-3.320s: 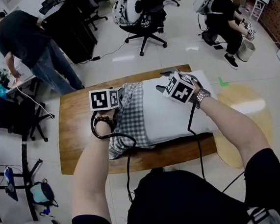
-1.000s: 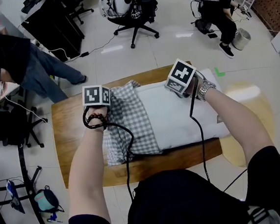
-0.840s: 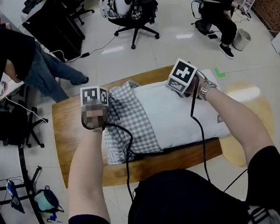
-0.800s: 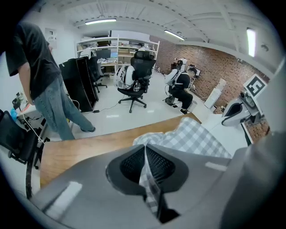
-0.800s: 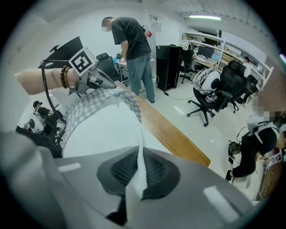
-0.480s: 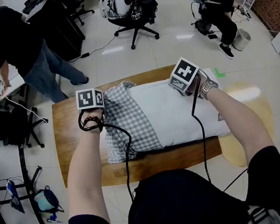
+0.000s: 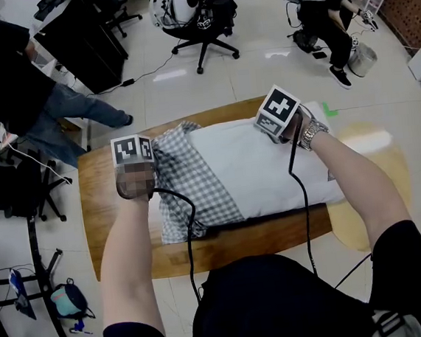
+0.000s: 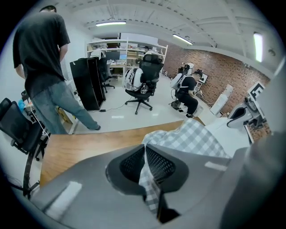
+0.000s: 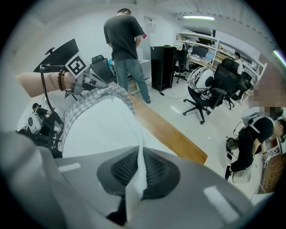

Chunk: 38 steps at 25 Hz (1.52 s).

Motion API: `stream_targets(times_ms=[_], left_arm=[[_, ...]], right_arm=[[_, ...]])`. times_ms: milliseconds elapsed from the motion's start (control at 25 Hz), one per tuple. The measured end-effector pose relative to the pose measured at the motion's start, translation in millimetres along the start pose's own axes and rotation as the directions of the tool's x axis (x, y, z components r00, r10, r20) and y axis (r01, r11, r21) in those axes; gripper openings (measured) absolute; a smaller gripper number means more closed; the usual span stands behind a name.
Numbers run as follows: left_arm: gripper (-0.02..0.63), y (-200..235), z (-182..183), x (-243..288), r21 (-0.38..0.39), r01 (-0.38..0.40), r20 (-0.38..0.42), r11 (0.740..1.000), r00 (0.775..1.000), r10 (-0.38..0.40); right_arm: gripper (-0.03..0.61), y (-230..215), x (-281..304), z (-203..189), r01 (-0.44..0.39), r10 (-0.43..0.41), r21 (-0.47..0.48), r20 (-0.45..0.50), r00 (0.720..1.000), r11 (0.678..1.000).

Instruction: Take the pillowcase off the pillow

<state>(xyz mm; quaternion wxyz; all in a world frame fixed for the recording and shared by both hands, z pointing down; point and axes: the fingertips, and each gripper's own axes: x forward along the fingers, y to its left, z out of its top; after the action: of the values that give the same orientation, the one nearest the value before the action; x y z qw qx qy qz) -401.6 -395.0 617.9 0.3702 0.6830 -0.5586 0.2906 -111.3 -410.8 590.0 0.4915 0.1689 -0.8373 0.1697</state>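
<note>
A white pillow (image 7: 266, 167) lies across the wooden table (image 7: 107, 211). A grey-and-white checked pillowcase (image 7: 186, 181) is bunched over the pillow's left end. My left gripper (image 7: 136, 150) is shut on a fold of the checked pillowcase (image 8: 190, 138) at its far left corner; the cloth runs between the pads (image 8: 147, 179). My right gripper (image 7: 274, 117) is shut on the white pillow (image 9: 100, 127) at its far edge, with a pinch of white fabric (image 9: 136, 181) between the pads. In the right gripper view, the left gripper (image 9: 82, 76) shows at the pillow's other end.
A person in a dark shirt (image 7: 9, 80) stands by a desk left of the table. Office chairs (image 7: 196, 17) and a seated person (image 7: 329, 12) are beyond the table. A black cable (image 7: 190, 225) trails from my left gripper over the table's near edge.
My left gripper has moved left with the pillowcase, sliding it further off so more white pillow shows. The right gripper has stayed put. The standing person has shifted.
</note>
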Motion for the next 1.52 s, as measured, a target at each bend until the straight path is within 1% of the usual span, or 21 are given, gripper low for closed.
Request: stream_targets(times_ms=[120, 160, 200, 240, 280, 360, 560, 680, 800, 1160, 1360, 1520], left_arm=[[0.024, -15.8, -3.3, 2.6, 0.012, 0.025, 0.017, 1.000, 1.000, -0.025], [0.036, -20.4, -4.6, 2.5, 0.010, 0.034, 0.027, 0.999, 0.999, -0.034], [0.056, -24.3, -6.1, 1.7, 0.009, 0.042, 0.036, 0.999, 0.998, -0.042], [0.083, -27.2, -7.7, 0.1, 0.012, 0.045, 0.043, 0.999, 0.998, -0.046], [0.108, -29.1, -9.4, -2.0, 0.021, 0.044, 0.048, 0.999, 0.998, -0.045], [0.132, -32.1, -12.4, -7.3, 0.035, 0.035, 0.063, 0.999, 0.997, -0.037], [0.141, -45.1, -23.6, -19.7, 0.034, 0.017, 0.100, 0.999, 0.995, -0.020], [0.147, -53.9, -33.8, -28.6, 0.034, 0.006, 0.116, 0.999, 0.993, -0.010], [0.147, -65.1, -45.7, -36.0, 0.031, -0.006, 0.133, 0.999, 0.991, 0.002], [0.147, -91.2, -72.2, -61.7, 0.017, -0.053, 0.195, 0.998, 0.980, 0.048], [0.147, -114.5, -93.5, -74.3, 0.010, -0.070, 0.233, 0.998, 0.970, 0.065], [0.147, -126.9, -113.6, -83.2, -0.006, -0.072, 0.255, 0.997, 0.964, 0.071]], right_arm=[[0.017, 4.5, 4.0, -1.8, -0.031, 0.031, 0.011, 0.042, 0.999, 0.999], [0.026, 5.8, 4.0, -1.7, -0.035, 0.034, 0.009, 0.067, 0.997, 0.999], [0.051, 7.0, 3.3, -0.7, -0.032, 0.031, 0.005, 0.093, 0.995, 0.999], [0.080, 8.0, 1.9, 1.0, -0.023, 0.023, -0.001, 0.121, 0.992, 1.000], [0.093, 8.9, -0.1, 3.1, -0.012, 0.012, -0.007, 0.148, 0.989, 1.000], [0.143, 10.2, -6.1, 6.6, 0.016, -0.012, -0.018, 0.198, 0.980, 1.000], [0.186, 13.0, -19.6, -5.5, 0.080, -0.064, -0.061, 0.237, 0.969, 0.995], [0.189, 22.9, -22.6, -19.7, 0.076, -0.056, -0.075, 0.243, 0.968, 0.994], [0.190, 34.8, -30.2, -31.9, 0.095, -0.065, -0.109, 0.256, 0.964, 0.989], [0.195, 76.4, -48.6, -57.2, 0.116, -0.056, -0.197, 0.289, 0.956, 0.974], [0.200, 105.7, -54.7, -85.0, 0.101, -0.036, -0.233, 0.271, 0.962, 0.967], [0.218, 130.9, -49.9, -97.5, 0.101, -0.019, -0.294, 0.269, 0.963, 0.950]])
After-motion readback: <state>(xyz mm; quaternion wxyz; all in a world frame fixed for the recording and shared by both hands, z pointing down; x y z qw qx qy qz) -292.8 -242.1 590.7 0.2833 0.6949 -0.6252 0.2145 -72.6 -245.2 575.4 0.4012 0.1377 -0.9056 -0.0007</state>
